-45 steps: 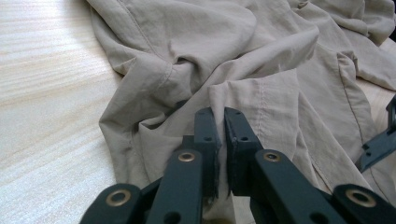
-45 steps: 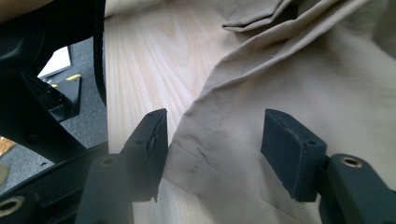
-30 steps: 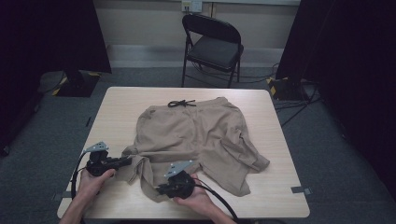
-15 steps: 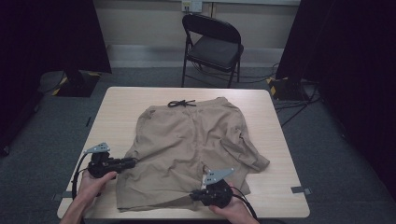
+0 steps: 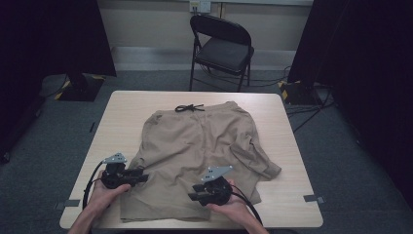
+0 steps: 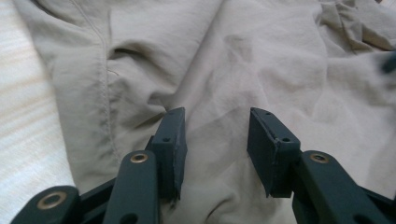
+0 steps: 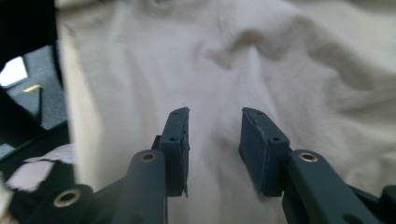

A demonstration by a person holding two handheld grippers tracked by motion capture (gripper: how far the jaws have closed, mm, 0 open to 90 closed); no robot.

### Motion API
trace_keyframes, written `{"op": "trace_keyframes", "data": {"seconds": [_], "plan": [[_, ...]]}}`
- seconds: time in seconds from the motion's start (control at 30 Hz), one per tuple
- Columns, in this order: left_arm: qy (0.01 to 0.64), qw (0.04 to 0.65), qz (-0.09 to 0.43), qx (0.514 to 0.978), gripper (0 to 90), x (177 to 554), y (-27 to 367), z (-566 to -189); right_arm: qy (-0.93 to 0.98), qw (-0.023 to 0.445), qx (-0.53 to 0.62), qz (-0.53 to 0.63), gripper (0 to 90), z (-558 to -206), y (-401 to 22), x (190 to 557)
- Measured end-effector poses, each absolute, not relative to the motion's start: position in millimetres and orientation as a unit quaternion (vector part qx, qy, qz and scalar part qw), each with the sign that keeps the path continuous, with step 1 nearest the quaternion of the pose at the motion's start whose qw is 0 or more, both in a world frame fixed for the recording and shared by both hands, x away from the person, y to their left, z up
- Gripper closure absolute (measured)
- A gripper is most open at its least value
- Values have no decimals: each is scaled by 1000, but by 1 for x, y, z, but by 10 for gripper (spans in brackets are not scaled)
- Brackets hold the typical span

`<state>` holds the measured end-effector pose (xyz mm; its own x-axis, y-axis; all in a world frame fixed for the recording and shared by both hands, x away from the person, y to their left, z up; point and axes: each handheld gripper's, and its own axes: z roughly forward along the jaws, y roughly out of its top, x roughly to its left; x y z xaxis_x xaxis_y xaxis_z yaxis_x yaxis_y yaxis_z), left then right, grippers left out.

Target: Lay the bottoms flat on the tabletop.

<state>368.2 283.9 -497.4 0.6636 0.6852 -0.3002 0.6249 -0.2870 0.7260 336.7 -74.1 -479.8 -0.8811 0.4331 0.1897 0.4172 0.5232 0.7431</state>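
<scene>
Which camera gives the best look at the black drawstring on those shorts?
The high view: the drawstring lies knotted at the waistband of the tan shorts, at the table's far side. The left gripper view and right gripper view look at plain tan fabric close up between open jaws, without the cord.

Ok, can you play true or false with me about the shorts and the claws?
1. The tan fabric shorts lie spread on the light wooden table. True.
2. The left claw is clamped shut on the cloth. False: its jaws stand apart over the shorts, having just been opening.
3. A black folding chair stands beyond the table. True.
4. The right claw holds a red ball. False: its jaws have just been opening, with nothing gripped.
5. The black drawstring is at the shorts' far edge. True.
</scene>
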Motion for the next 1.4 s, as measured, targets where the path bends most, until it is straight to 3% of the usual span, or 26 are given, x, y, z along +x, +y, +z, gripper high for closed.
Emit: {"op": "trace_keyframes", "data": {"seconds": [0.3, 0.57, 0.73, 1.0, 1.4], "plan": [[383, 428, -11, 819, 581, 358, 279, -494, 879, 2, 237, 413, 659, -494, -74, 328], [423, 459, 32, 781, 560, 381, 284, -489, 885, -24, 217, 411, 718, -494, -82, 295], [429, 440, 50, 787, 571, 386, 281, -498, 887, -33, 211, 409, 689, -493, -82, 292], [420, 416, 81, 803, 582, 372, 288, -496, 859, 7, 259, 442, 604, -475, -107, 314], [418, 402, 108, 807, 633, 373, 303, -495, 810, 87, 375, 443, 527, -464, -199, 335]]}}
